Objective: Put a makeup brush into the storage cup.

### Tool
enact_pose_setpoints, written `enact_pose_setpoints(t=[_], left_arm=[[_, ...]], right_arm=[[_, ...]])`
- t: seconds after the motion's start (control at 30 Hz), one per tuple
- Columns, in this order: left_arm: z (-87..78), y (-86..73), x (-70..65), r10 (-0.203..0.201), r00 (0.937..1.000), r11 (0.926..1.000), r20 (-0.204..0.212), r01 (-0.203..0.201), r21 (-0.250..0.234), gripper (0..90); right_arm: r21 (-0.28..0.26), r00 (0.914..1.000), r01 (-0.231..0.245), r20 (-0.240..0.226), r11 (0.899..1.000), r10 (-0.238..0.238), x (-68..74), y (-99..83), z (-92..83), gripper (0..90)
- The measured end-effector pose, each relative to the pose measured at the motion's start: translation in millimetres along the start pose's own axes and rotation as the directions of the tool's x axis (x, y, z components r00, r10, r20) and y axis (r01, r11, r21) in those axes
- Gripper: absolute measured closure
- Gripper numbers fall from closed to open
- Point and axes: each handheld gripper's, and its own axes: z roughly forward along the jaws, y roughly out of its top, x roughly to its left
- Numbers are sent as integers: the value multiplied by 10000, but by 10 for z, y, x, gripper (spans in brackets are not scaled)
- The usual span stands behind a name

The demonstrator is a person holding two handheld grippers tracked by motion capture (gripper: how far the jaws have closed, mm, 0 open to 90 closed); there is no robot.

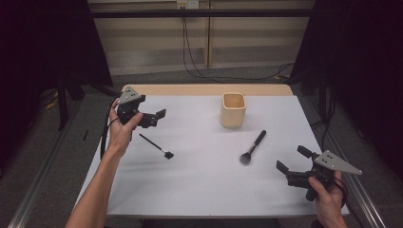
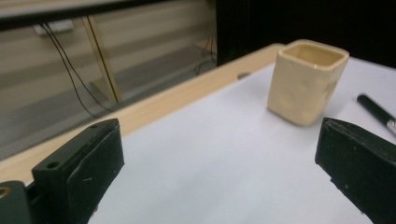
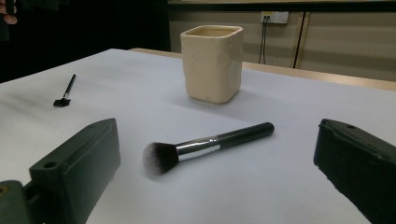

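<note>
1. My right hand-held gripper (image 1: 291, 159) hangs released, jaws wide, nothing between them.
2. The powder brush (image 1: 253, 147) lies just ahead and left of it, bristles toward me, handle running up toward the cup (image 1: 233, 109). I judge this hand nearer.
3. My left hand-held gripper (image 1: 158, 118), also released, hovers over the surface (image 1: 199, 185); the small brush (image 1: 156, 146) lies just below it.

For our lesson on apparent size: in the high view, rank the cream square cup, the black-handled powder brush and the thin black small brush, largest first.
1. Cream square cup
2. Black-handled powder brush
3. Thin black small brush; similar length to the powder brush, but far slimmer.
</note>
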Motion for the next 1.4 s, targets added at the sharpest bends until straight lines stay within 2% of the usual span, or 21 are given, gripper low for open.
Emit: enact_pose_setpoints(t=[0.17,0.27,0.37,0.57,0.6,0.63,0.8,0.87,0.9,0.93,0.97,1.0,1.03,1.07,1.13,1.17,1.2,1.23,1.3,1.33,1.4], left_arm=[[34,-10,-14,148,9995,9980,287,-165,610,18],[59,-2,-30,396,9985,9921,374,-437,1176,19],[86,11,-16,255,9976,9867,643,-354,1587,22],[135,0,-9,712,9922,9499,1028,-989,2964,24],[147,-18,-23,611,9928,9454,1035,-908,3129,24],[154,-29,-16,779,9904,9317,1146,-1132,3450,27],[190,-88,-8,833,9877,8976,1324,-1321,4205,53],[196,-96,-11,933,9838,8812,1530,-1532,4473,55],[198,-98,-7,1047,9790,8664,1749,-1761,4673,55],[201,-100,-3,1018,9768,8588,1882,-1817,4790,55],[206,-107,-8,996,9770,8566,1887,-1806,4834,54],[218,-124,-24,813,9813,8605,1746,-1575,4846,55],[224,-127,-7,954,9763,8448,1941,-1826,5030,54],[234,-138,-5,904,9745,8395,2055,-1855,5107,56],[268,-175,-20,1132,9685,8078,2218,-2197,5470,67],[282,-192,-35,1064,9695,8064,2208,-2140,5512,67],[292,-199,-32,1199,9638,7862,2383,-2387,5700,68],[307,-211,-39,1281,9592,7743,2521,-2555,5789,68],[319,-218,-49,1397,9562,7661,2574,-2690,5837,89],[325,-226,-56,1374,9596,7703,2456,-2594,5826,92],[334,-234,-48,1407,9587,7668,2471,-2634,5853,92]], right_arm=[[14,10000,-13,-22,10000,13,10,1,-1,0],[12,10000,-22,-24,10000,22,13,1,-4,0],[10,10000,-27,-47,10000,27,14,1,-3,0],[29,9999,-62,-85,10000,62,11,-1,-3,0],[34,9999,-53,-89,10000,53,12,-1,-3,0],[38,9999,-44,-104,10000,44,13,-1,-4,0],[75,10000,17,-73,10000,-16,11,-2,1,0],[95,10000,37,-85,9999,-36,9,-4,3,1],[102,9999,39,-92,9999,-38,9,-4,3,1],[102,10000,53,-80,9999,-52,11,-5,6,1],[115,9999,58,-105,9999,-57,12,-5,7,1],[115,9999,65,-115,9999,-64,14,-5,8,1],[110,9999,67,-115,9999,-66,19,-4,8,1],[110,9999,70,-114,9999,-68,22,-4,8,1],[122,9999,41,-128,9999,-39,23,-5,10,2],[157,9999,22,-107,9999,-20,24,-7,12,2],[171,9999,23,-99,9999,-21,24,-8,13,2],[177,9999,17,-111,9998,-15,22,-9,13,2],[170,10000,16,-81,9999,-15,21,-9,12,2],[172,9999,12,-102,9999,-10,22,-8,12,3],[192,9999,38,-118,9998,-36,24,-9,11,3]])
